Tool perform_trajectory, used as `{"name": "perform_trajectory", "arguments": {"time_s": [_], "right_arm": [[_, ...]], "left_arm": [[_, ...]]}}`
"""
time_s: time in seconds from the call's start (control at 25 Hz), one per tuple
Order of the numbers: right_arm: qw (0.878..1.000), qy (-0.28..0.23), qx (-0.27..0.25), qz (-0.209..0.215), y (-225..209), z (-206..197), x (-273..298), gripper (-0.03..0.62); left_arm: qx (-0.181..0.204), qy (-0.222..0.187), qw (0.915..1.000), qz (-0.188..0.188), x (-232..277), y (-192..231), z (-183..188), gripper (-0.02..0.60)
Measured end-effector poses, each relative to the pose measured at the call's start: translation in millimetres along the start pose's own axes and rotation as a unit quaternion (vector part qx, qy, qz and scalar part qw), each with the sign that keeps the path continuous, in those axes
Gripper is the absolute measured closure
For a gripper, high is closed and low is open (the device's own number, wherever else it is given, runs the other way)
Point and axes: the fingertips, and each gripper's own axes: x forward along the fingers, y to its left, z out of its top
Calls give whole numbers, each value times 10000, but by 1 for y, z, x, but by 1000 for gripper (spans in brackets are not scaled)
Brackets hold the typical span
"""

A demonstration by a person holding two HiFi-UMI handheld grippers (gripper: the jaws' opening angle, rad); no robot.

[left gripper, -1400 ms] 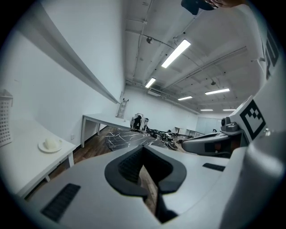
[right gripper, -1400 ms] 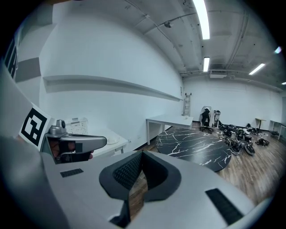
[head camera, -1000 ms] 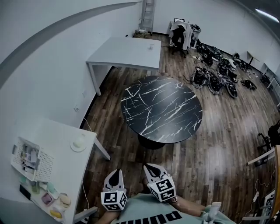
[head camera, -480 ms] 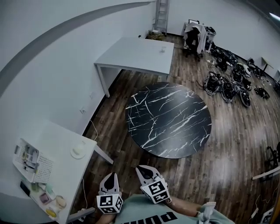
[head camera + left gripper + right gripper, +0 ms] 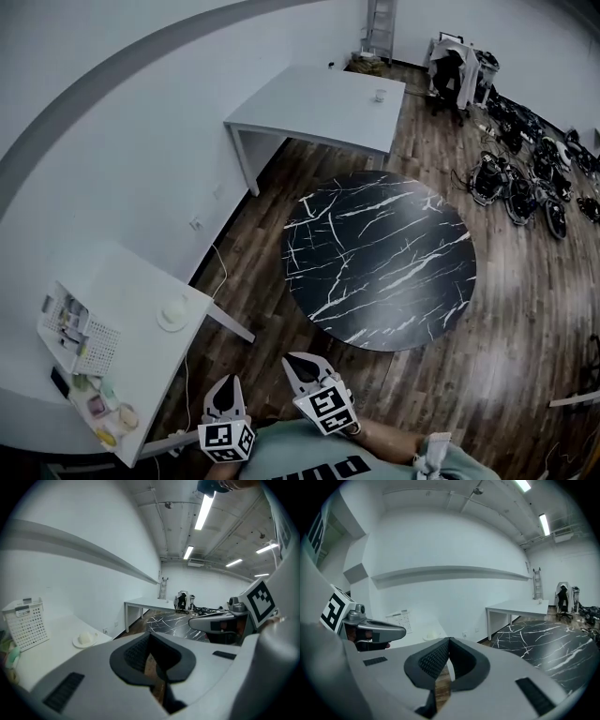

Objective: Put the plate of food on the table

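A white plate (image 5: 173,314) with a pale lump of food sits near the right edge of the white counter (image 5: 131,361) at the left. The same plate (image 5: 84,640) lies ahead and left in the left gripper view, and the plate (image 5: 431,633) shows small in the right gripper view. The round black marble table (image 5: 380,258) stands mid-room. My left gripper (image 5: 228,386) and right gripper (image 5: 298,362) hang close to my body, both shut and empty. Both are well short of the plate. The left gripper's (image 5: 149,634) jaws meet, and so do the right gripper's (image 5: 449,640).
A white perforated basket (image 5: 77,330) and several small coloured dishes (image 5: 108,417) sit on the counter's near end. A white rectangular table (image 5: 319,98) holding a cup stands by the far wall. A cluster of equipment (image 5: 525,178) lies on the wooden floor at right.
The head view has swung, so the black table and white table sit further right and the counter's near end shows more. Both grippers stay shut near my body, drifting slightly left.
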Motion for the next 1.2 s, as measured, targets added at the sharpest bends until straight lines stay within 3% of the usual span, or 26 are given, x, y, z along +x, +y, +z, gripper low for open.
{"name": "perform_trajectory", "arguments": {"time_s": [0.32, 0.64, 0.96, 1.2], "right_arm": [[10000, 28, 3, 93, -3, 3, 4, 586], [9994, 156, 12, -305, -5, 2, 24, 586], [9971, 288, -60, -699, 11, 22, 84, 586], [9960, 523, -126, -709, 36, 36, 141, 586]], "left_arm": [[100, 24, 9999, -46, 8, -3, 8, 575], [86, -76, 9982, -586, 39, 10, 13, 575], [-102, -186, 9956, -912, 68, 76, 30, 575], [-294, -240, 9947, -959, 80, 135, 35, 575]]}}
